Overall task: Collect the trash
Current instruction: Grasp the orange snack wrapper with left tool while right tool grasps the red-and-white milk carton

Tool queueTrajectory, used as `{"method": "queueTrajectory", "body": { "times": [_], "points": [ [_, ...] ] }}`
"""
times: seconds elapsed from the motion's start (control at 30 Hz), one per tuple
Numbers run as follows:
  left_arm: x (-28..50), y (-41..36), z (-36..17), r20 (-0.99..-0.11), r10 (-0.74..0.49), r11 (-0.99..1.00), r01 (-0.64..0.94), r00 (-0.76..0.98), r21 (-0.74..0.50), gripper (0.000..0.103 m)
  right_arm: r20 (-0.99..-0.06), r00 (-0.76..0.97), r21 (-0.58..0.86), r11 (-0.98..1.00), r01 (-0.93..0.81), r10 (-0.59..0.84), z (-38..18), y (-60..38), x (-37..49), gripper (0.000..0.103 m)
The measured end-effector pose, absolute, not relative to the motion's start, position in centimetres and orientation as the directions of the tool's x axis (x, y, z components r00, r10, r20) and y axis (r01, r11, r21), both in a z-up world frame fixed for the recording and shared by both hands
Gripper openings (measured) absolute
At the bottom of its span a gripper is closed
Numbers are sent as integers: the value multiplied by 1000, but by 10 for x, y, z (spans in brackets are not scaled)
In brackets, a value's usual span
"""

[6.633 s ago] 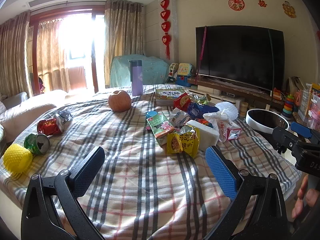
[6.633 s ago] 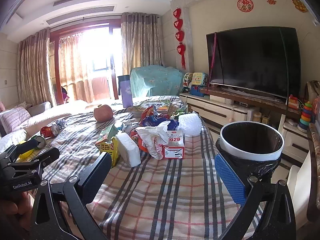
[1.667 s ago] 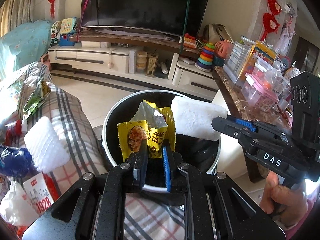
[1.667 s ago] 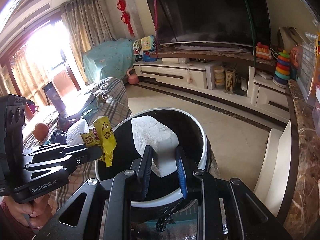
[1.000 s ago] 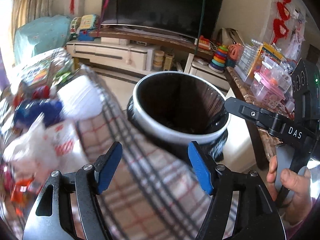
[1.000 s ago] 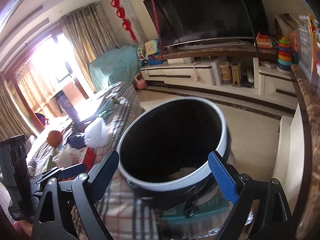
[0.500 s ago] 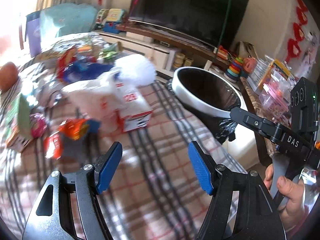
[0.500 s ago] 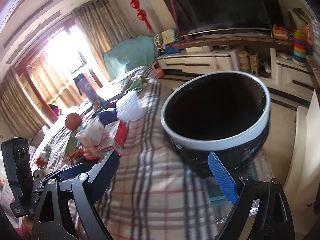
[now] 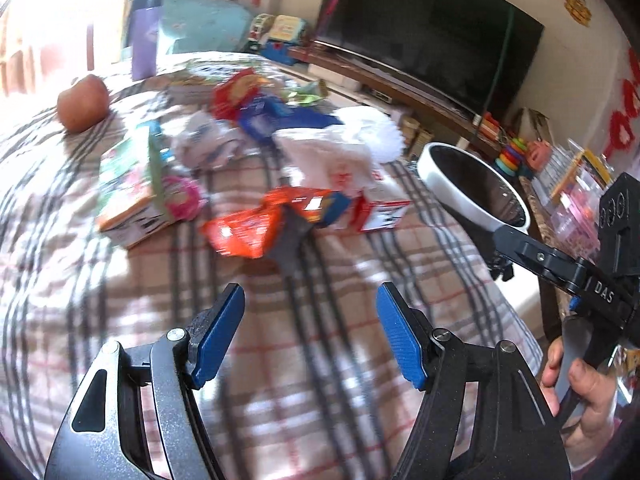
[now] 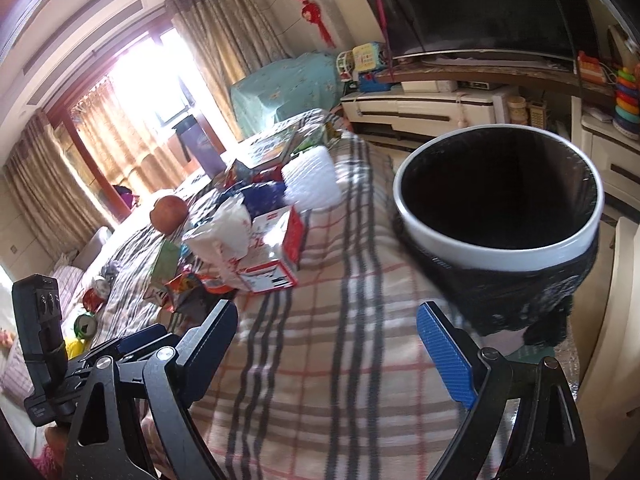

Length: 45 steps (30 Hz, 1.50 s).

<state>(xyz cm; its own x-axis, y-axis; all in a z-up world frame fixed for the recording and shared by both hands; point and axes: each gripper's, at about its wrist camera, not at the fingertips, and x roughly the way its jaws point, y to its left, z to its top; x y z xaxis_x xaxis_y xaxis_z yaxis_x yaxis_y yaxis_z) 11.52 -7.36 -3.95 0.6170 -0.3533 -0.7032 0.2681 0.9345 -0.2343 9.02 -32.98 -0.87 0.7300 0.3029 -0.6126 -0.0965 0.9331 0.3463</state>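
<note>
Bed: a big bed with a checked brown, white and red blanket (image 9: 320,360) carries all the things.
Bin: a round black trash bin with a white rim (image 10: 496,240) stands just off the bed's right edge.
Trash pile: boxes, bags and wrappers lie in a heap across the middle of the bed, near its right edge.
Left tongs (image 9: 310,334): wide apart, holding nothing, pointing at the heap.
Right tongs (image 10: 326,350): wide apart, holding nothing, between the heap and the bin.
White and red box (image 9: 380,210): at the near right end of the heap, a white plastic bag (image 9: 332,156) touching it.
Orange shiny snack wrapper (image 9: 256,228): nearest piece, straight ahead of the left tongs, its long side running left to right.
Nearer hand: I think the left, since the wrapper lies in front of it.
</note>
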Motion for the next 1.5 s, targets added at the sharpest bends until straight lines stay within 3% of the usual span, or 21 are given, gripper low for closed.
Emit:
{"method": "queueTrajectory", "body": {
  "times": [0.8, 0.9, 0.93, 0.97, 1.1, 1.23, 1.3, 1.5],
  "points": [
    [159, -53, -41, -720, -300, 952, 248, 626, -181, 69, -667, 662, 300, 937, -182, 342, -24, -279, 129, 92],
    [168, -57, -46, -725, -317, 945, 273, 612, -182, 46, -674, 656, 290, 938, -189, 340, -25, -276, 135, 91],
    [171, -59, -49, -733, -327, 940, 287, 597, -186, 34, -676, 654, 286, 939, -191, 339, -26, -274, 137, 91],
    [173, -60, -51, -736, -334, 937, 295, 589, -189, 29, -679, 651, 283, 939, -195, 339, -27, -273, 140, 90],
    [171, -57, -51, -726, -355, 929, 310, 590, -203, 27, -691, 641, 263, 942, -208, 334, -30, -263, 154, 88],
    [169, -53, -51, -723, -362, 927, 306, 588, -215, 26, -720, 622, 220, 951, -216, 308, -38, -251, 169, 73],
    [168, -51, -51, -724, -361, 928, 304, 588, -215, 24, -729, 615, 210, 953, -216, 300, -39, -250, 171, 53],
    [161, -53, -48, -722, -371, 924, 310, 584, -224, 23, -712, 636, 200, 954, -223, 298, -33, -263, 151, 53]
  ]
}}
